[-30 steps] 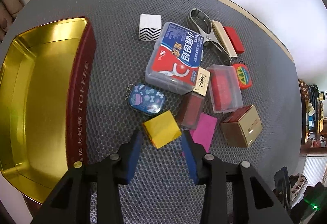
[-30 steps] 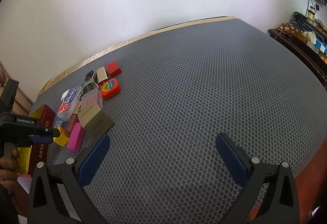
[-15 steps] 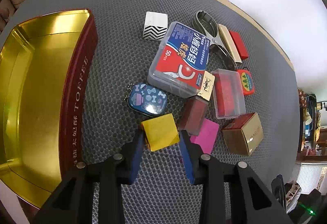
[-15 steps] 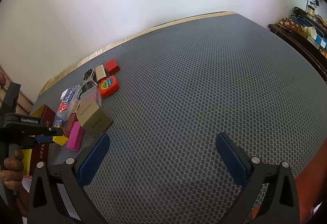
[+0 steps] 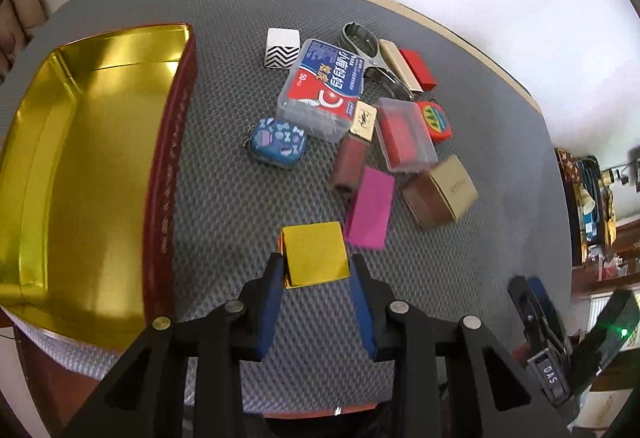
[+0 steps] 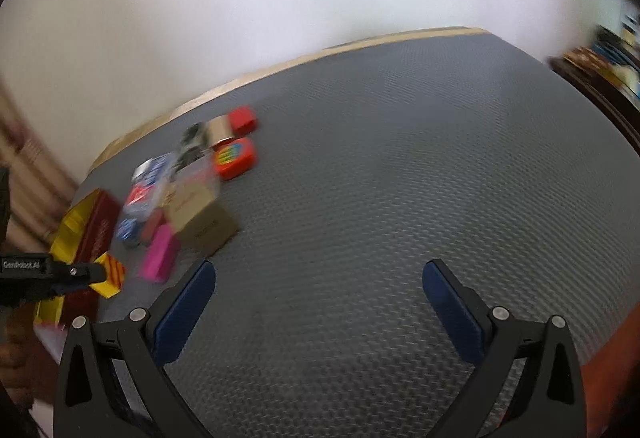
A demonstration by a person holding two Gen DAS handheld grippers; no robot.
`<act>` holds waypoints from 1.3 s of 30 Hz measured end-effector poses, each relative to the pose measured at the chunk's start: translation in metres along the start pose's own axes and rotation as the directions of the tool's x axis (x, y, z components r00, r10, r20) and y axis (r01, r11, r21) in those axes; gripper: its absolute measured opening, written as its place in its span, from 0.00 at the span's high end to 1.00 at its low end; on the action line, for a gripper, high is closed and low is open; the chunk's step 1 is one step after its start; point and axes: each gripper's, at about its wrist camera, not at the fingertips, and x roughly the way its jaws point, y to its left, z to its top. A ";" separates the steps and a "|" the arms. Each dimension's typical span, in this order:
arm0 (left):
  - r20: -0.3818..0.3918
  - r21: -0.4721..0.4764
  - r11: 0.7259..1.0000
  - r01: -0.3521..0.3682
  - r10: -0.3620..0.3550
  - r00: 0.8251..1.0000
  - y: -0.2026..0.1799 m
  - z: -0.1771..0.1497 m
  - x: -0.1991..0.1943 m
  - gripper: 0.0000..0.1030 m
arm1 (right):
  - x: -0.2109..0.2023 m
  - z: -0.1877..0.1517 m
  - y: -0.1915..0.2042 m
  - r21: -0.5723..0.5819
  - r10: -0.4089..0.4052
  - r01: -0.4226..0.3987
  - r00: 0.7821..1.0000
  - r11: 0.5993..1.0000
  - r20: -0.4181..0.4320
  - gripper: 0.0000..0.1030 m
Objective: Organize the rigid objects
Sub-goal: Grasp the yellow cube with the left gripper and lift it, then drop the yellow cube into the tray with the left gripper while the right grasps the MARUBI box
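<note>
My left gripper (image 5: 316, 270) is shut on a yellow cube (image 5: 314, 257) and holds it above the grey mat, just right of the open gold toffee tin (image 5: 92, 166). The cube also shows in the right wrist view (image 6: 110, 275), held off the mat. Further back lie a blue keyring case (image 5: 279, 143), a floss box (image 5: 326, 89), a pink block (image 5: 370, 207), a brown-and-gold box (image 5: 440, 192), a clear case with red insert (image 5: 404, 136) and a zigzag cube (image 5: 282, 48). My right gripper (image 6: 318, 298) is open and empty over bare mat.
Metal tongs (image 5: 368, 54), a gold bar (image 5: 400, 64), a red block (image 5: 418, 67) and an orange tape measure (image 5: 436, 116) lie at the pile's far side. The mat's (image 6: 400, 178) right half is bare. Furniture stands beyond the right edge.
My left gripper closed on the yellow cube and lifted it back away from the pile. The right wrist view shifted and blurred; its gripper stays open.
</note>
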 end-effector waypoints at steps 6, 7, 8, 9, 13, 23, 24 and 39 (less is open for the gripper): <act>0.022 0.026 1.000 0.002 -0.003 1.000 -0.003 -0.016 -0.007 0.68 | 0.007 0.003 0.049 -0.238 0.094 -0.104 0.994 0.966 -0.055 0.01; 0.026 0.026 1.000 0.006 -0.007 1.000 -0.002 -0.018 -0.010 0.68 | 0.009 0.005 0.055 -0.266 0.092 -0.105 0.994 0.958 -0.059 0.01; 0.030 0.025 1.000 0.011 -0.012 0.999 0.001 -0.020 -0.014 0.68 | 0.010 0.008 0.059 -0.289 0.091 -0.105 0.994 0.952 -0.062 0.01; 0.034 0.023 1.000 0.018 -0.019 0.999 0.002 -0.021 -0.017 0.68 | 0.014 0.014 0.064 -0.318 0.090 -0.108 0.993 0.942 -0.071 0.03; 0.053 0.021 0.999 0.037 -0.038 0.998 0.007 -0.024 -0.030 0.68 | 0.031 0.035 0.074 -0.405 0.067 -0.107 0.991 0.908 -0.113 0.18; 0.097 0.005 0.998 0.056 -0.056 0.994 0.017 -0.021 -0.059 0.68 | 0.077 0.056 0.079 -0.438 0.050 -0.148 0.973 0.887 -0.226 0.19; 0.101 0.003 0.998 0.056 -0.056 0.993 0.018 -0.021 -0.062 0.68 | 0.083 0.056 0.080 -0.440 0.050 -0.157 0.968 0.884 -0.245 0.25; 0.221 -0.052 0.996 -0.067 0.077 0.972 0.067 0.018 -0.124 0.68 | 0.058 0.051 0.066 -0.339 0.144 -0.218 0.962 0.915 -0.232 0.60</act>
